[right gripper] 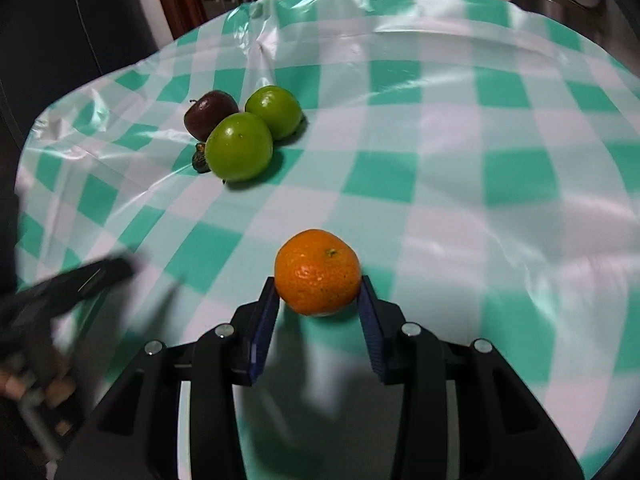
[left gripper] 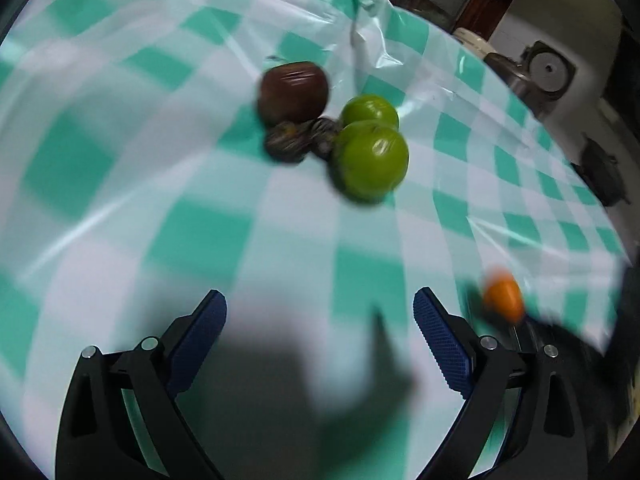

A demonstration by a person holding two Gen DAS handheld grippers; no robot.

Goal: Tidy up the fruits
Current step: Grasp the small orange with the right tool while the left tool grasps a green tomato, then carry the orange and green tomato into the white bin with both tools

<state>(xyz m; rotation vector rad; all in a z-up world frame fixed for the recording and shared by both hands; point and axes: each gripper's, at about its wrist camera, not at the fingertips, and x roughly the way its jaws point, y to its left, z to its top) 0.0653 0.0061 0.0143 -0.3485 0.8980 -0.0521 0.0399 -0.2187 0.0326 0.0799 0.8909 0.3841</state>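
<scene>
Checked tablecloth point(right gripper: 460, 140), no legible writing; right tongs point(right gripper: 319, 300) gripping orange point(right gripper: 318, 278), left tongs point(left gripper: 320, 308) agape.

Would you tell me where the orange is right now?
The orange sits in the right gripper, low centre in the right wrist view, apart from the green fruits.

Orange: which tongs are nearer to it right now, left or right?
Right. The right tongs are shut on the orange, a pad pressing each side. The left tongs are open and empty, with the orange off to their right.

Black tool point(right gripper: 319, 304), ribbed blue pads point(right gripper: 264, 328)
</scene>
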